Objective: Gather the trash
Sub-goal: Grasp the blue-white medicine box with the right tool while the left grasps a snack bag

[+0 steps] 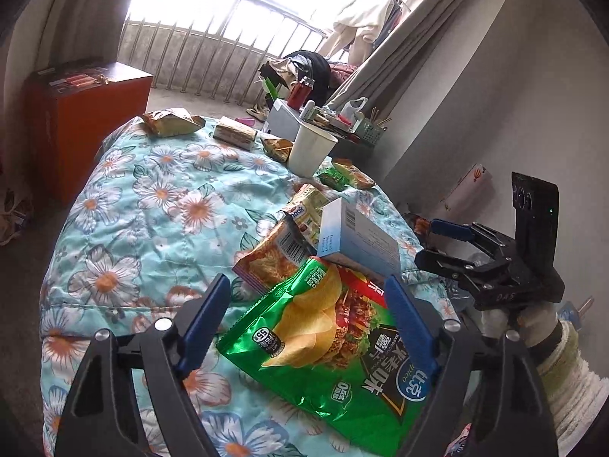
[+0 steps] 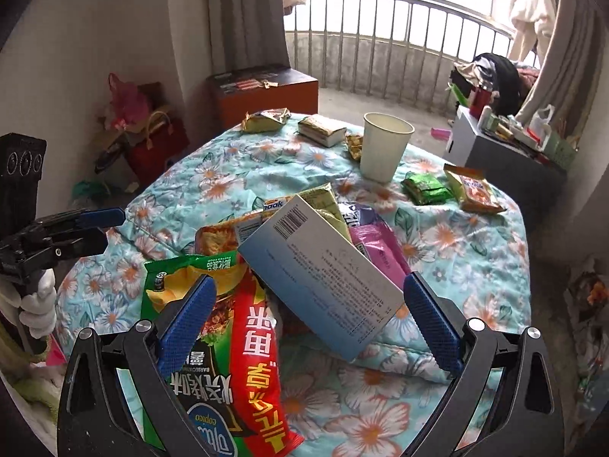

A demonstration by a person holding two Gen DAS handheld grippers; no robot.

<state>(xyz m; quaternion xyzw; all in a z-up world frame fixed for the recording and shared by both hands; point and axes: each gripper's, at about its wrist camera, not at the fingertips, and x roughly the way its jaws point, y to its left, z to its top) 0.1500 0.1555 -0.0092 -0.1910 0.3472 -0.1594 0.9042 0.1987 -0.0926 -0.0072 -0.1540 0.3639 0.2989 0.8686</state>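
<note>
The left gripper (image 1: 308, 304) stands wide, its blue ribbed pads either side of a green chip bag (image 1: 327, 350) without pressing on it; the bag lies between the jaws, not yet gripped. The right gripper (image 2: 310, 314) is also spread wide and holds nothing, hovering over a pale blue box (image 2: 323, 282) that leans across the heap. In the left wrist view a gloved hand (image 1: 506, 320) holds the right gripper off to the side of the table.

The trash sits in a loose pile at the near edge of the table: the shiny, crinkled green foil bag, a red wrapper (image 2: 259, 365) lying over it, an orange noodle packet (image 1: 270, 262), a pink wrapper (image 2: 377, 247) and the stiff, flat-sided cardboard box on top. Farther off, well apart from the heap, lie a small green packet (image 2: 426, 188), an orange snack pack (image 2: 474, 188), a few crumpled yellowish wrappers (image 2: 266, 120) and a plain white paper cup (image 2: 384, 146), standing upright.

All of it rests on a soft quilted cloth (image 1: 152, 209), pale blue with white and orange flowers.

The work looks partly done: much is gathered into one pile, but the far pieces and the cup are still scattered, and no bin or sack shows.
</note>
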